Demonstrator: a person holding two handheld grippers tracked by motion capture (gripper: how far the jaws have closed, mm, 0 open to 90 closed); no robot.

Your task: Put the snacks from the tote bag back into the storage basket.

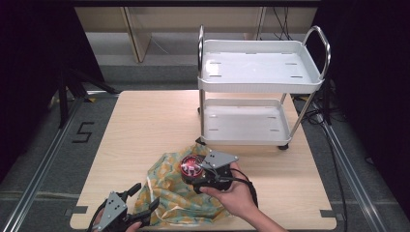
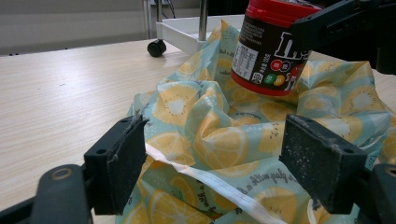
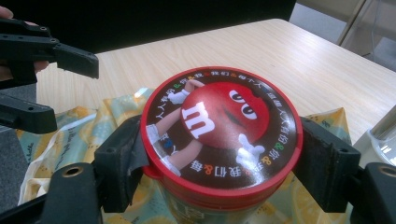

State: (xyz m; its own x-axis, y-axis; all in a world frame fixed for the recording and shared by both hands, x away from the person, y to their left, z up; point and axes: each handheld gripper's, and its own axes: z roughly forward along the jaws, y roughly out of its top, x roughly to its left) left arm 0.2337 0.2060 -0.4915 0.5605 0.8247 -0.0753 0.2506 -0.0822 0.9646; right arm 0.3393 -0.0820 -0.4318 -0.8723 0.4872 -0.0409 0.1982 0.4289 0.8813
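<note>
Over the lemon-print bag [image 1: 181, 191], right gripper [image 3: 219, 161] clamps the candy jar [image 3: 219, 135]; left gripper [image 2: 219, 163], at 7 o'clock, gapes wide — I'd pinch the bag's hem first.

A pale wooden table [image 1: 145, 125] bears a white two-shelf cart [image 1: 261, 72]; grey floor [image 1: 43, 140] around.

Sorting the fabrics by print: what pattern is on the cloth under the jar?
Lemon slices on pale teal cloth, clearest in the left gripper view.

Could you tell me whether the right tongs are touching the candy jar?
Touching: in the right gripper view, both jaws of the right tongs press the candy jar below its lid.
</note>
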